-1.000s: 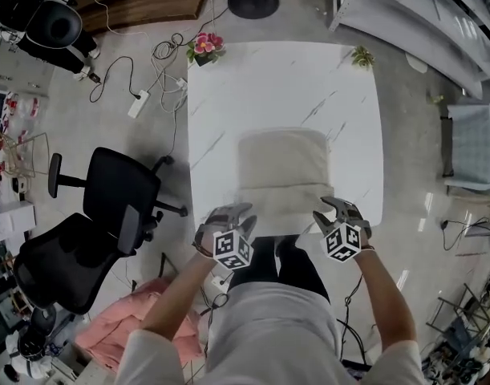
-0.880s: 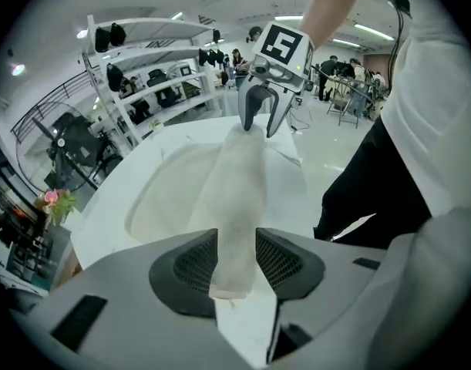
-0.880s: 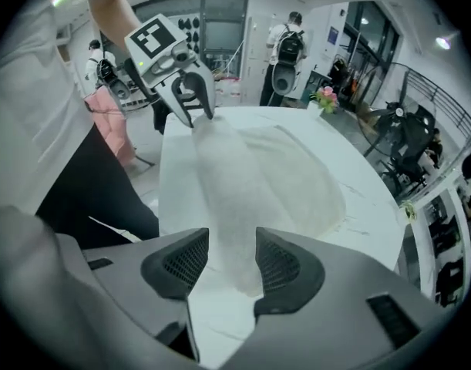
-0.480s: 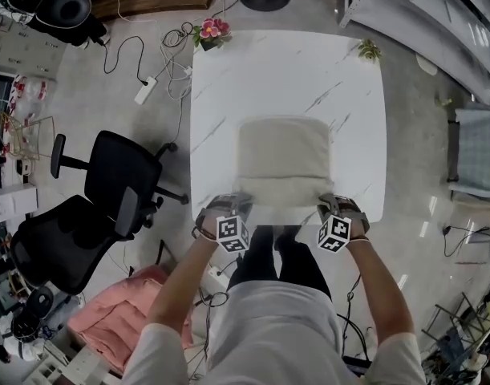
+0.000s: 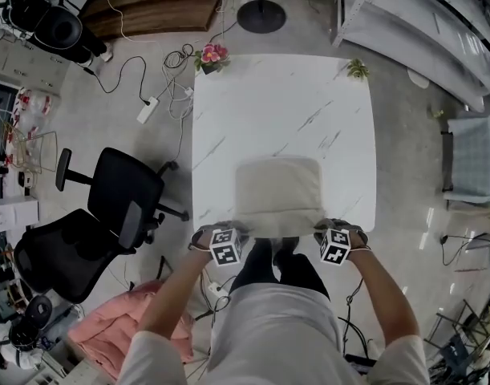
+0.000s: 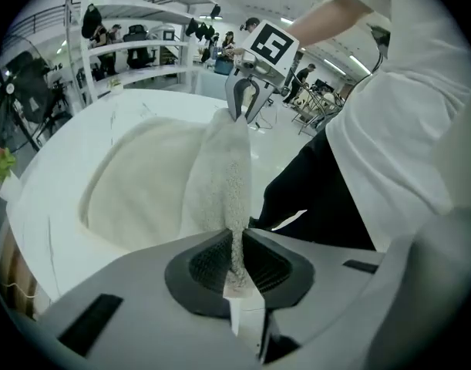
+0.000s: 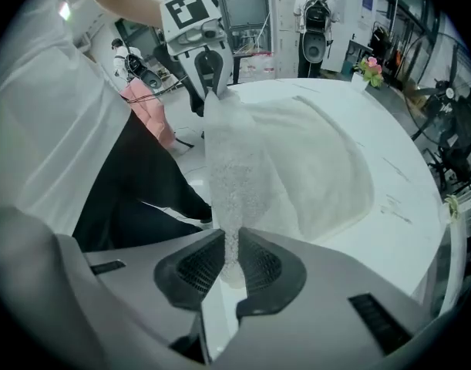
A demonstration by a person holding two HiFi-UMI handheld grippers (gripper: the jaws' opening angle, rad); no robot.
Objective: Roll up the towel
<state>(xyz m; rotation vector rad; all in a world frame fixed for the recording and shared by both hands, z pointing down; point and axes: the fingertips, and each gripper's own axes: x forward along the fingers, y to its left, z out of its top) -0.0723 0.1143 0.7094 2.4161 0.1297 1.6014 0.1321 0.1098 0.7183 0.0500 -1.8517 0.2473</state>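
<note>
At the near edge of the table (image 5: 253, 103), the left gripper (image 6: 237, 264) and right gripper (image 7: 229, 264) just clamped onto the near corners of the towel (image 5: 278, 187), probably so the roll starts even.

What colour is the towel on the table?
The towel is plain cream, off-white; it shows best in the head view.

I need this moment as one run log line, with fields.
phase: grasp | left gripper: jaws just closed on towel near edge | right gripper: same | towel: unrolled on table
</note>
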